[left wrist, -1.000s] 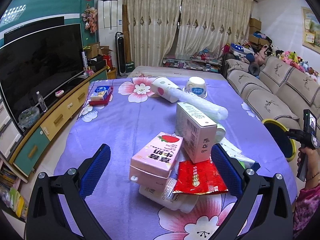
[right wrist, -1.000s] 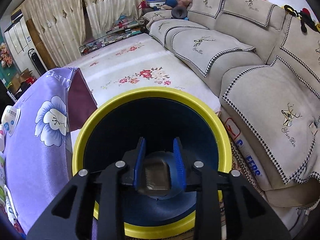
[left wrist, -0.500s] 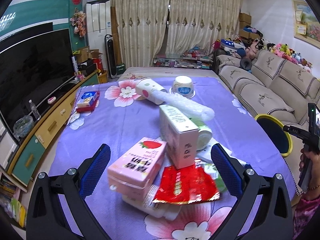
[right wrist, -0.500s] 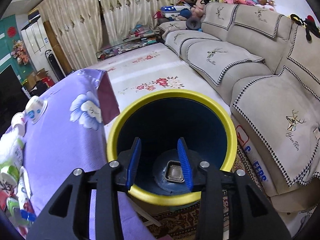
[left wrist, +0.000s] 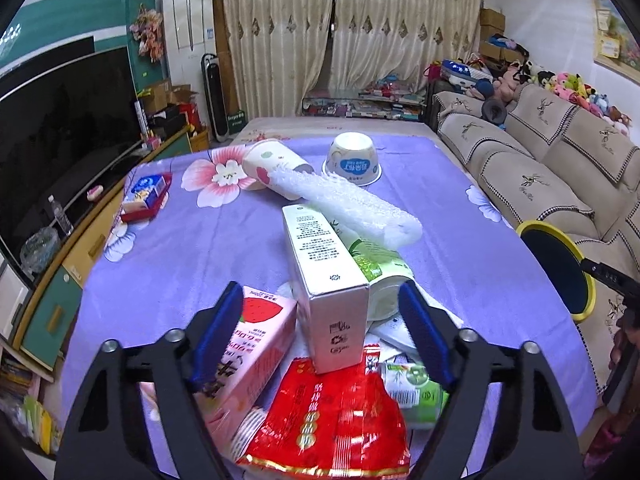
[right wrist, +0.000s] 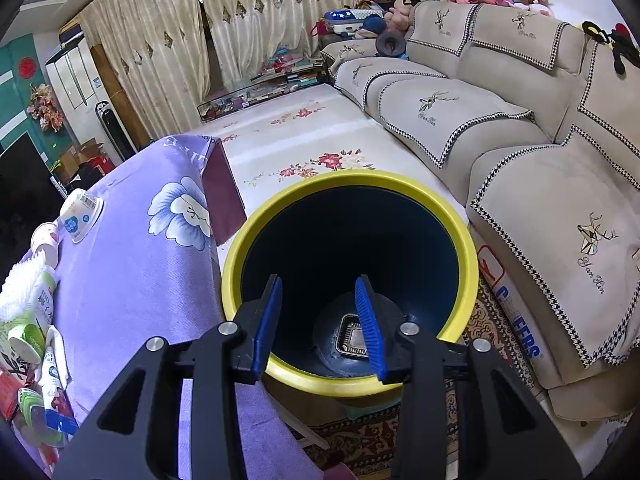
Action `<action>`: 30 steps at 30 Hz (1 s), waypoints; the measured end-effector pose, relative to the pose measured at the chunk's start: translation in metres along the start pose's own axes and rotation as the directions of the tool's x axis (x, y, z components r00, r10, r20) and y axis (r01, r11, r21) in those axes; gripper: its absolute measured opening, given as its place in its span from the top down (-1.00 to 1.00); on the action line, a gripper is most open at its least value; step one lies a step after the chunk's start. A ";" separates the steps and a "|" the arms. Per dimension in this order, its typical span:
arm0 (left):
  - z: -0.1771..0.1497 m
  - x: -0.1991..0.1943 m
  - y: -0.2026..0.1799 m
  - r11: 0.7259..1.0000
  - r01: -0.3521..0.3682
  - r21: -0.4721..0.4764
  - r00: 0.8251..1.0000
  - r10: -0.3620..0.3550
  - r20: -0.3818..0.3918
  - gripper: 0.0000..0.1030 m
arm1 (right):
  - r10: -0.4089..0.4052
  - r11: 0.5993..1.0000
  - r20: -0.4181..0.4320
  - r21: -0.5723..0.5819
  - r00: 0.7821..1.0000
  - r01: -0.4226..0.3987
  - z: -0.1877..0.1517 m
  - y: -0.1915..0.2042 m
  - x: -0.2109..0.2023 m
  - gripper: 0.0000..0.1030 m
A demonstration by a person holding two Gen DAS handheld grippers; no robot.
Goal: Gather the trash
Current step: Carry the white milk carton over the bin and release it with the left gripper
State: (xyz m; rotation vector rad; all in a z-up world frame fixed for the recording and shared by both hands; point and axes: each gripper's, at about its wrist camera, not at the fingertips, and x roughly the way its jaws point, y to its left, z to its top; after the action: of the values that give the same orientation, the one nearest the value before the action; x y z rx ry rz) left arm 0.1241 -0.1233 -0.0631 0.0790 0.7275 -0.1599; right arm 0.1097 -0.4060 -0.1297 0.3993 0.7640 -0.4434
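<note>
Standing between the closing left fingers: white carton

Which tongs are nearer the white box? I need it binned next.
Left. The left tongs straddle the white box, jaws closing, pads not yet touching it. The right tongs hang open over the bin beside the table.

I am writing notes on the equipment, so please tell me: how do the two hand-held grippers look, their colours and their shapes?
Both look alike. The left hand-held gripper and the right hand-held gripper each have a black frame with cut-out, angular arms, silver round bolts at the joints, and two flat blue ribbed fingers. No cables or markings show. At the left view's right edge a pink patterned sleeve appears.
</note>
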 end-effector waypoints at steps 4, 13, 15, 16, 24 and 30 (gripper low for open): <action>0.002 0.013 0.000 1.000 0.012 -0.015 1.000 -0.013 -0.022 -0.18 | 0.005 1.000 -0.005 0.006 1.000 -0.005 -0.001 -0.001 0.003 0.29; 0.002 0.033 0.000 0.998 0.033 -0.048 0.998 -0.036 -0.058 0.23 | 0.008 1.000 -0.002 0.009 1.000 -0.008 -0.002 0.000 0.006 0.29; 0.002 0.032 0.001 0.998 0.033 -0.046 0.998 -0.035 -0.049 0.25 | 0.011 1.000 -0.001 0.009 1.000 -0.011 -0.003 0.001 0.006 0.29; 0.002 0.032 0.002 0.998 0.037 -0.049 0.998 -0.039 -0.046 0.25 | 0.012 1.000 -0.001 0.009 1.000 -0.012 -0.003 0.001 0.006 0.29; 0.010 0.006 0.011 0.997 0.037 -0.065 0.999 -0.036 0.023 0.38 | 0.016 1.000 0.008 0.009 1.000 -0.016 -0.003 0.000 0.002 0.29; 0.019 -0.026 0.012 0.997 0.046 -0.055 0.994 -0.040 0.100 0.39 | 0.027 1.000 0.018 0.003 0.999 -0.027 -0.004 0.002 -0.004 0.29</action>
State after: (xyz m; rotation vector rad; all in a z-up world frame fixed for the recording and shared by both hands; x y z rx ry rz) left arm 0.1196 -0.1107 -0.0317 0.0003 0.6349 -0.1829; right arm 0.1060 -0.4010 -0.1292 0.4074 0.7401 -0.4223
